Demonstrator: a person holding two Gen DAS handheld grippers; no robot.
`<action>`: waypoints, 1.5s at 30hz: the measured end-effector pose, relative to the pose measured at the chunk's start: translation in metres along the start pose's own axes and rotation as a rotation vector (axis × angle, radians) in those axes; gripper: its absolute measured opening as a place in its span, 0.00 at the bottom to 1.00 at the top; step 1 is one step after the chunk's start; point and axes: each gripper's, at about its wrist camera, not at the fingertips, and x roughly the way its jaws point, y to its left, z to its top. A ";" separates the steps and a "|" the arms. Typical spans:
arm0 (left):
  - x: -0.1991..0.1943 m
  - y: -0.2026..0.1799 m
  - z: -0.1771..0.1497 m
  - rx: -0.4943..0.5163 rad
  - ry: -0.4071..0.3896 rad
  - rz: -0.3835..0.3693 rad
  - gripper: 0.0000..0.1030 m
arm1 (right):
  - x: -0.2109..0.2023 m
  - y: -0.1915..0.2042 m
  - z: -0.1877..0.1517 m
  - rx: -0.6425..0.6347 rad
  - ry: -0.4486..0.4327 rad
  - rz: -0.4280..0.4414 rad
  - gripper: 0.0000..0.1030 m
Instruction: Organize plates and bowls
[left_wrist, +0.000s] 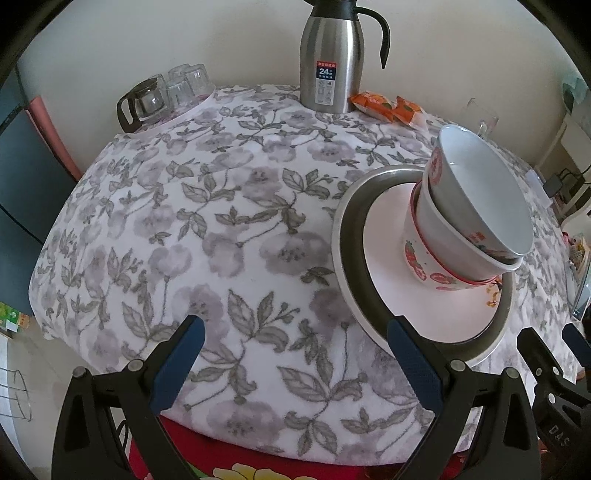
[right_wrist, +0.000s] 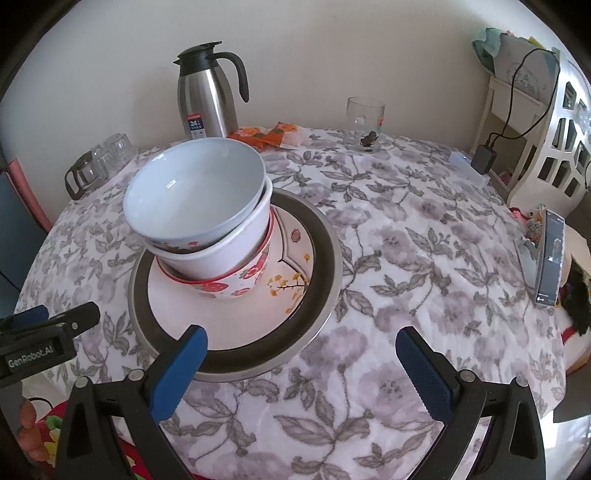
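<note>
Stack of three bowls (right_wrist: 207, 221) nested on a white plate (right_wrist: 240, 325), itself seated in a metal-rimmed dish (right_wrist: 325, 258), left of centre in the right-wrist view and at right in the left-wrist view, all on the floral cloth (left_wrist: 221, 221). The top bowl (left_wrist: 491, 192) sits tilted in the one below; the lowest, the strawberry bowl (right_wrist: 236, 284), stands off-centre on the plate. Left gripper (left_wrist: 295, 365), lower centre of its frame, is spread wide with nothing between its pads, one fingertip (left_wrist: 402, 332) overlapping the dish rim, contact uncertain. Right gripper (right_wrist: 301, 369), lower centre of its frame, is likewise spread and empty, hovering just beside the near rim. Stacking appears largely done; the step in hand is judged to be release or a final straightening. To do it well: draw both tools back level and slowly, clear of the rim, since a nudge could tip the leaning top bowl; if straightening, press the upper rim gently toward level while steadying the dish. Flask (left_wrist: 328, 55), upturned glasses (left_wrist: 177, 88), snack packets (left_wrist: 388, 105) and mug (right_wrist: 365, 125) stand well apart at the far edge
</note>
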 end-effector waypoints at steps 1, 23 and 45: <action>0.000 0.000 0.000 0.001 0.000 -0.001 0.96 | 0.000 -0.001 0.000 0.003 0.000 -0.001 1.00; 0.004 -0.001 0.000 0.000 0.031 -0.028 0.96 | 0.002 -0.002 0.001 0.008 0.006 -0.007 1.00; 0.006 0.000 0.000 -0.011 0.043 -0.036 0.96 | 0.003 -0.001 0.000 0.001 0.014 -0.008 1.00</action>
